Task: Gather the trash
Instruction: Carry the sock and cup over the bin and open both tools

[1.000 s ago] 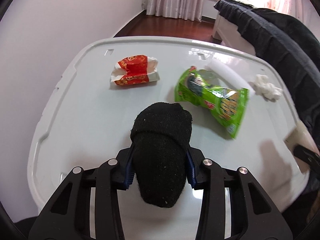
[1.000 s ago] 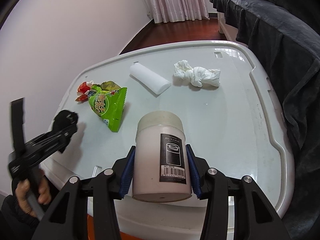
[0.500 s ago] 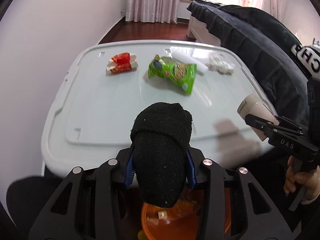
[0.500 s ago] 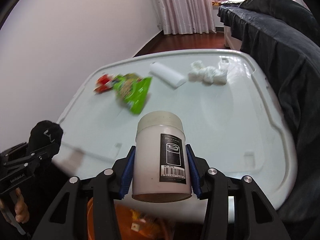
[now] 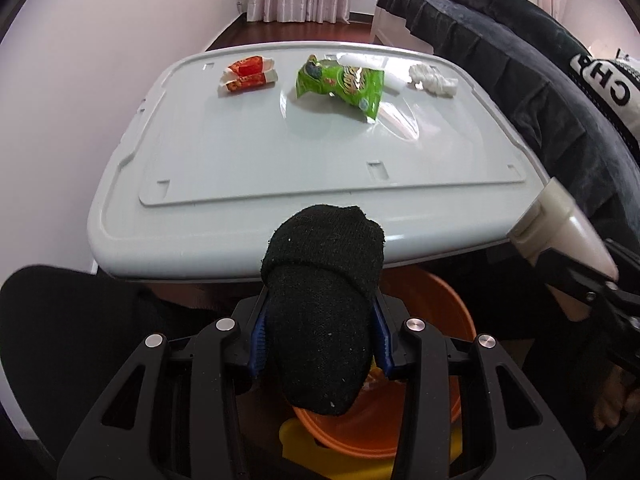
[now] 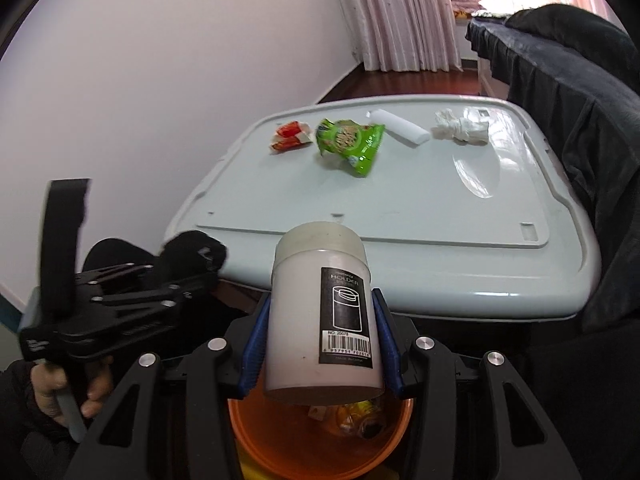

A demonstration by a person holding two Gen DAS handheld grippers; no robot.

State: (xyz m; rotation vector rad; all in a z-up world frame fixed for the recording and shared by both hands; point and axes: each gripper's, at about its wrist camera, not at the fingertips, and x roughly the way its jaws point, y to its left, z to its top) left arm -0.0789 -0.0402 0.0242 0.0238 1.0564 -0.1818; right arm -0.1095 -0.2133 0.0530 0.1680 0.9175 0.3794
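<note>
White wall (image 6: 160, 80), pink curtains (image 6: 404, 16), dark floor (image 5: 296, 32)

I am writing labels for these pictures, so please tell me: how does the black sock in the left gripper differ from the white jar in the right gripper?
The black sock is soft, dark fabric, rolled into a lump; the white jar is rigid, smooth plastic. The sock is plain; the jar has a lid and a black barcode label. Both are clamped between blue pads above the orange bin.
</note>
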